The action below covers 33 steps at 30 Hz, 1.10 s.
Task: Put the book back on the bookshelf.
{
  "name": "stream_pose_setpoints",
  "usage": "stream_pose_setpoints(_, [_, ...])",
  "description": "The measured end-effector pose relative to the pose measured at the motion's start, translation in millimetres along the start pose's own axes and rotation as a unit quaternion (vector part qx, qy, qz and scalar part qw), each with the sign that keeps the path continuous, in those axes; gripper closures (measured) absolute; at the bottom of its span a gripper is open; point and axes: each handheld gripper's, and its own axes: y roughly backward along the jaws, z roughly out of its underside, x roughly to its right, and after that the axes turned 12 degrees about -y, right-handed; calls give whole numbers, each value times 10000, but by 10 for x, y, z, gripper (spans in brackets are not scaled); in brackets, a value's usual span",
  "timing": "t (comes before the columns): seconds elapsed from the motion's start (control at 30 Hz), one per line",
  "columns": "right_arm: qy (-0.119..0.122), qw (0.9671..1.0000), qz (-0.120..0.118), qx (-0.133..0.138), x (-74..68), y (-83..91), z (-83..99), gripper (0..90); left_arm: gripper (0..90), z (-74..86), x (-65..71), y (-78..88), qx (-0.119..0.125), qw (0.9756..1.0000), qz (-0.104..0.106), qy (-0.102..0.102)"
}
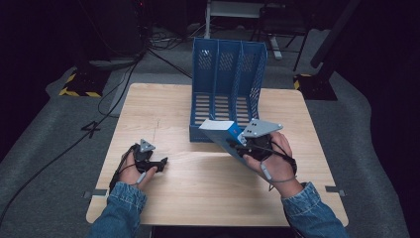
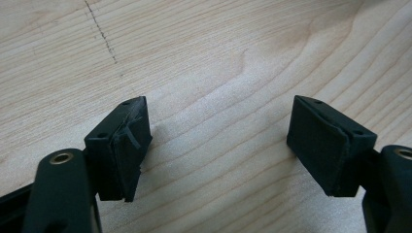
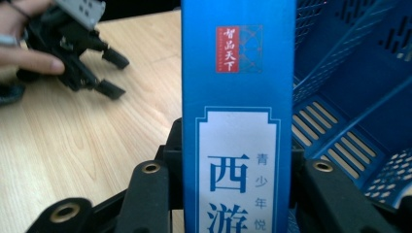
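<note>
Right gripper (image 1: pixel 236 144) is clamped hard on the blue paperback book with the white title panel (image 1: pixel 221 131), jaws squeezing its two covers, spine facing the camera in the right gripper view (image 3: pixel 238 116). From above, the book hangs in the air just off the front lip of the blue perforated plastic three-slot file rack (image 1: pixel 227 74), which sits at twelve o'clock on the pale wooden table (image 1: pixel 208 183). The book's long axis runs from the gripper at about four o'clock up toward ten o'clock, free end pointing away from the hand and tilted, not yet square with the slots.

Over at eight o'clock, the left gripper (image 1: pixel 161 162) rests low over the tabletop, jaws spread wide with nothing but wood grain between the pads (image 2: pixel 131 145).

Here's the worry: that slant. If the book goes forward at this angle, I'd judge its leading corner catches a divider wall and the light rack skids back, with no hand bracing it. The grip also sits near one end, so the long free end could swing or slip
</note>
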Motion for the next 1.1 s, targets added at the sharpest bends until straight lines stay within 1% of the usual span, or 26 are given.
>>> stream_pose_setpoints(0.2, [-371, 9992, -38, 122, 112, 156, -80, 616, 238, -4, 2, -4, 1, 10000, 4, 17])
stream_pose_setpoints(0.4, [-674, 9973, -145, 252, 218, 274, -139, 616, 238, -4, 1, -4, 2, 10000, 6, 16])
stream_pose_setpoints(0.73, [-824, 9953, -229, 447, 315, 402, -274, 616, 243, -5, -3, -5, 6, 10000, -9, 20])
stream_pose_setpoints(0.8, [-936, 9938, -244, 547, 365, 455, -330, 616, 243, -6, -1, -6, 6, 10000, -15, 16])
stream_pose_setpoints(0.9, [-955, 9932, -273, 606, 390, 483, -365, 616, 243, -6, 4, -6, 5, 10000, -9, 36])
stream_pose_setpoints(1.0, [-1007, 9920, -298, 694, 455, 530, -455, 616, 242, -6, 4, -6, 4, 10000, -9, 35])
stream_pose_setpoints(1.03, [-1007, 9920, -298, 694, 455, 530, -455, 616, 242, -6, 4, -6, 2, 10000, -13, 33])
stream_pose_setpoints(1.1, [-1042, 9912, -265, 775, 497, 559, -511, 616, 242, -6, 4, -7, 3, 10000, -12, 33])
